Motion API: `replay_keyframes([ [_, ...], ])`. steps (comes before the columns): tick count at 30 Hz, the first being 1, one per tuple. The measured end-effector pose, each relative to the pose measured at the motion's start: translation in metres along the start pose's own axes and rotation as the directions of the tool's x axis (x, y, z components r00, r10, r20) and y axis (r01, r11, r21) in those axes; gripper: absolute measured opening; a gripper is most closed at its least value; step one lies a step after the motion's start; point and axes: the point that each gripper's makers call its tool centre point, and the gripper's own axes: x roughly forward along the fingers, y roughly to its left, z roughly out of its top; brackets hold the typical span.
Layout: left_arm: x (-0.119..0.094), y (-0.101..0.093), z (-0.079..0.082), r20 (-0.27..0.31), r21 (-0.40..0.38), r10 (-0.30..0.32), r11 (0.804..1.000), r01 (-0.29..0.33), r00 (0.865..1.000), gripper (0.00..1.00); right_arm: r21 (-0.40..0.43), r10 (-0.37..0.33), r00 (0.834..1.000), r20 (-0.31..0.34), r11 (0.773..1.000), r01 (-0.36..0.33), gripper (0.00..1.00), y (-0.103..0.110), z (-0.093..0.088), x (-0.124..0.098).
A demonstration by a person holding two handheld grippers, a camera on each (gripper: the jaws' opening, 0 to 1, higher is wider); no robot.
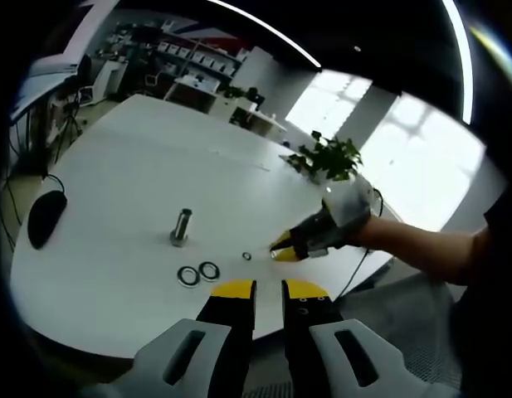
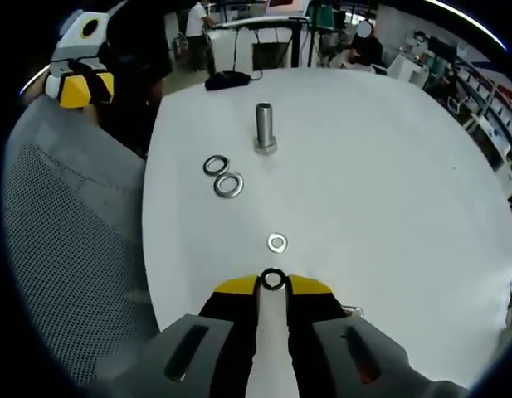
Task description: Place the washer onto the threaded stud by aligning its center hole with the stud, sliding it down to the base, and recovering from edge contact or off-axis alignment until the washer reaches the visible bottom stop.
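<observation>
A steel threaded stud (image 2: 265, 128) stands upright on its hex base on the white table (image 2: 388, 191); it also stands at mid-table (image 1: 181, 225) in the left gripper view. My right gripper (image 2: 273, 286) is shut on a dark ring washer (image 2: 273, 280), held at the jaw tips above the table's near edge, well short of the stud. A hand holds that right gripper (image 1: 282, 249) low over the table. My left gripper (image 1: 269, 290) hovers off the table's edge, jaws slightly apart with nothing between them.
Two larger washers (image 2: 214, 165) (image 2: 229, 184) lie side by side near the stud, and a small bright washer (image 2: 277, 242) lies closer to me. A black mouse (image 1: 46, 215) rests at the table's far side. A potted plant (image 1: 330, 157) stands beyond the table.
</observation>
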Motion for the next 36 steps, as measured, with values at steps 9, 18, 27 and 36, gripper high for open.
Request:
replay_keyframes([
  [9, 0.0, 0.0, 0.0, -0.002, 0.001, 0.002, 1.0, -0.002, 1.0, 0.1, -0.024, -0.001, 1.0, -0.03, 1.0, 0.0, 0.13, -0.006, -0.002, -0.019],
  [18, 0.0, 0.0, 0.0, -0.001, 0.0, 0.003, 1.0, -0.003, 1.0, 0.1, -0.034, -0.024, 0.998, -0.054, 0.999, 0.022, 0.13, -0.021, -0.001, -0.038],
  [27, 0.0, 0.0, -0.001, -0.002, -0.001, 0.003, 1.0, -0.003, 1.0, 0.1, -0.11, -0.054, 0.993, -0.102, 0.993, 0.043, 0.13, -0.039, 0.001, -0.045],
  [36, 0.0, 0.0, 0.0, 0.003, -0.004, 0.003, 1.0, -0.003, 1.0, 0.1, -0.135, -0.071, 0.986, -0.151, 0.99, 0.05, 0.13, -0.047, -0.008, -0.041],
])
